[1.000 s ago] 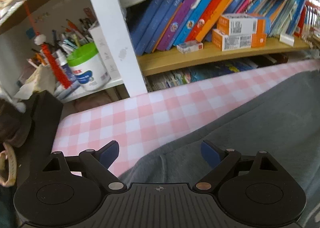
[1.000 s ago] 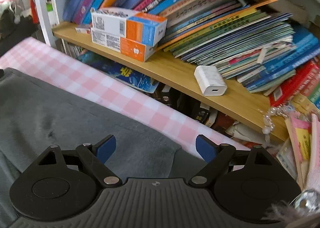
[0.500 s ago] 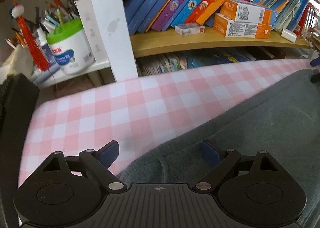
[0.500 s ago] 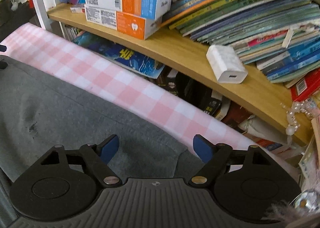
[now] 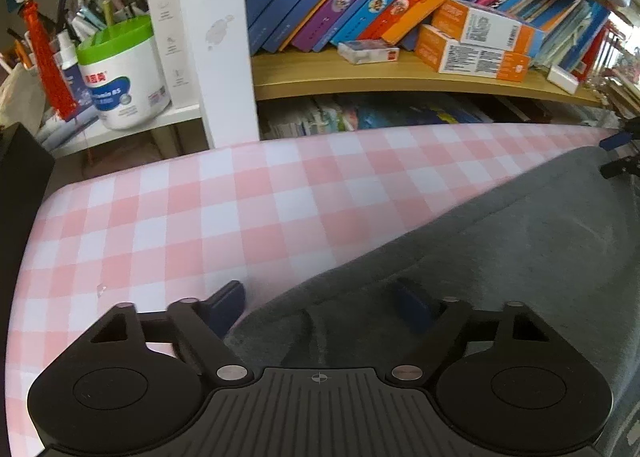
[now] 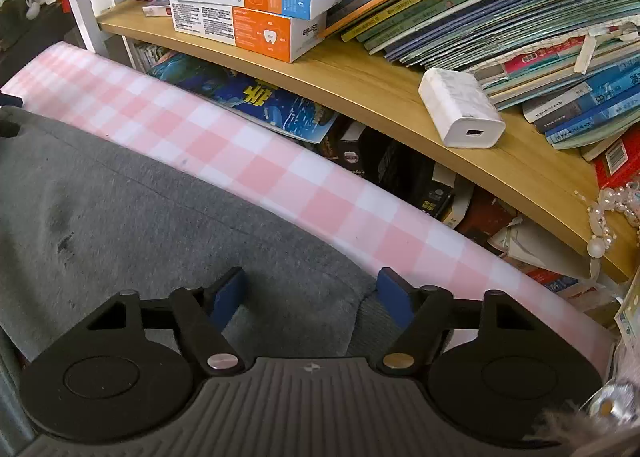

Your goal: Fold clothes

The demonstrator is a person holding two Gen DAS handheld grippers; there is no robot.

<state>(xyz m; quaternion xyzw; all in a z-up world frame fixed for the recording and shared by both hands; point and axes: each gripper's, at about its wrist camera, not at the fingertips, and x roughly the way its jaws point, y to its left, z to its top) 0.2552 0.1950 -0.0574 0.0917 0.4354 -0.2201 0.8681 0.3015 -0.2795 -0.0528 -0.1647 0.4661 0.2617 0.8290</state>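
A grey garment (image 5: 500, 249) lies flat on the pink-and-white checked table (image 5: 200, 209). My left gripper (image 5: 320, 305) is open, low over the garment's left corner, its jaws straddling the cloth edge. The garment also fills the lower left of the right wrist view (image 6: 120, 209). My right gripper (image 6: 312, 293) is open, jaws spread over the garment's right corner near the table's far edge (image 6: 300, 177). The right gripper's tip also shows at the far right of the left wrist view (image 5: 618, 153).
A wooden shelf (image 5: 400, 77) with books and orange boxes (image 6: 248, 5) runs just behind the table. A white charger (image 6: 460, 109) lies on it. A white upright post (image 5: 216, 41) and a green-lidded tub (image 5: 120, 73) stand at the back left.
Both grippers have dropped lower and closer to the table. The left view has swung right along the garment's edge; the garment corners now sit between the open jaws.
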